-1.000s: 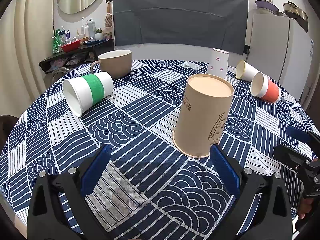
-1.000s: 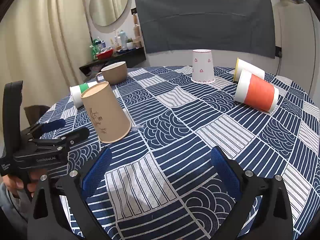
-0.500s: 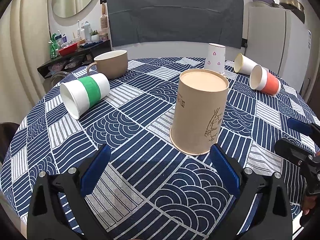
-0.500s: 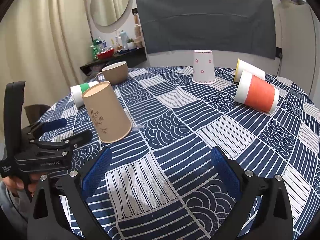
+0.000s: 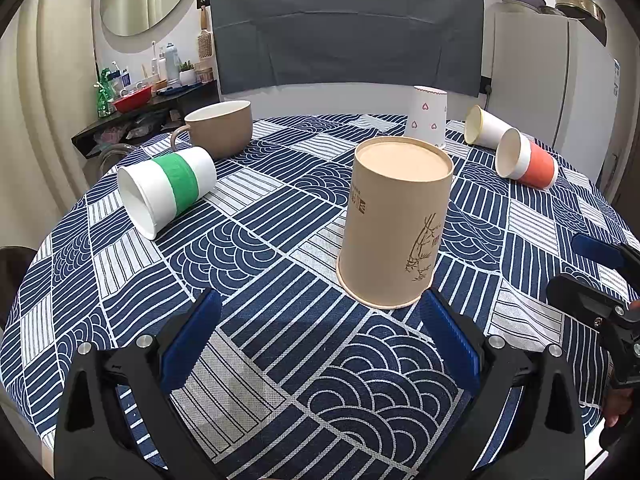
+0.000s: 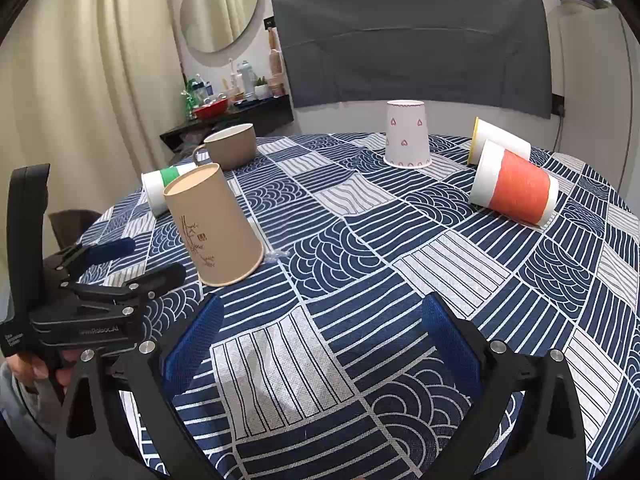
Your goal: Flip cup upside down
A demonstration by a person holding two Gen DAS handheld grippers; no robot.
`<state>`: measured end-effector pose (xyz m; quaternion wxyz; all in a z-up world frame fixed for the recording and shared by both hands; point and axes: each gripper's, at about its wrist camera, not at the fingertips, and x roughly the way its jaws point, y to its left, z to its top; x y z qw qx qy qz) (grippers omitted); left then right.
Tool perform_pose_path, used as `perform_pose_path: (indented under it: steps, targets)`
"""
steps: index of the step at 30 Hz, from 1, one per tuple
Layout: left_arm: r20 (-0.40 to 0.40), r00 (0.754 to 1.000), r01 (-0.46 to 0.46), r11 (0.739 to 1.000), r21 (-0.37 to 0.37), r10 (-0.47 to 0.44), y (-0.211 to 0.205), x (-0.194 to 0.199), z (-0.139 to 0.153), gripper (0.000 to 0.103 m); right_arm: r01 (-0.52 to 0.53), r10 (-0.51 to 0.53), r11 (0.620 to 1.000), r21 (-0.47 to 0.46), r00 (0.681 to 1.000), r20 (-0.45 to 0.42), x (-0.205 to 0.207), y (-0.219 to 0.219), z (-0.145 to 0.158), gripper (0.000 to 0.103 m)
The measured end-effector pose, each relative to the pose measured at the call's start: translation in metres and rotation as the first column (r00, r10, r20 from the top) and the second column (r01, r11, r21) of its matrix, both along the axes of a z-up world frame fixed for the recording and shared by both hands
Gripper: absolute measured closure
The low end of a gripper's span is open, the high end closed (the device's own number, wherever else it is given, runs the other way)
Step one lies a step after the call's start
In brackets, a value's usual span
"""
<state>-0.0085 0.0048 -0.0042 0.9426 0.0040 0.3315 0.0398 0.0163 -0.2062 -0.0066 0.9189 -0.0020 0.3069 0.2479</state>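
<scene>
A tan paper cup [image 5: 394, 224] stands upside down on the patterned tablecloth, just ahead of my left gripper [image 5: 320, 332], which is open and empty. The cup also shows in the right wrist view [image 6: 214, 226], at the left. My right gripper [image 6: 320, 334] is open and empty over bare cloth near the table's front. A green-banded cup [image 5: 166, 190] lies on its side at the left. An orange-banded cup [image 6: 514, 188] and a yellow-rimmed white cup [image 6: 500, 142] lie on their sides at the right.
A white cup with hearts [image 6: 406, 134] stands upside down at the back. A brown mug [image 5: 222, 128] stands upright at the back left. The round table's edge [image 5: 24, 280] curves close on the left. A shelf with bottles [image 5: 136, 98] is behind.
My left gripper has drawn back slightly and levelled, so the tan cup looks more upright in its view. The right gripper has barely moved. No cup has moved.
</scene>
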Motion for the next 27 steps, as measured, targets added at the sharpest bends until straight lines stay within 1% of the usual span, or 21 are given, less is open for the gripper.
perform_pose_path:
  steps: [27]
  targets:
    - [-0.003,1.000,-0.006,1.000,-0.011,0.006,0.0023,0.0000,0.0000,0.006,0.001,-0.001,1.000,0.001,1.000,-0.002,0.0001,0.0000,0.0000,0.008]
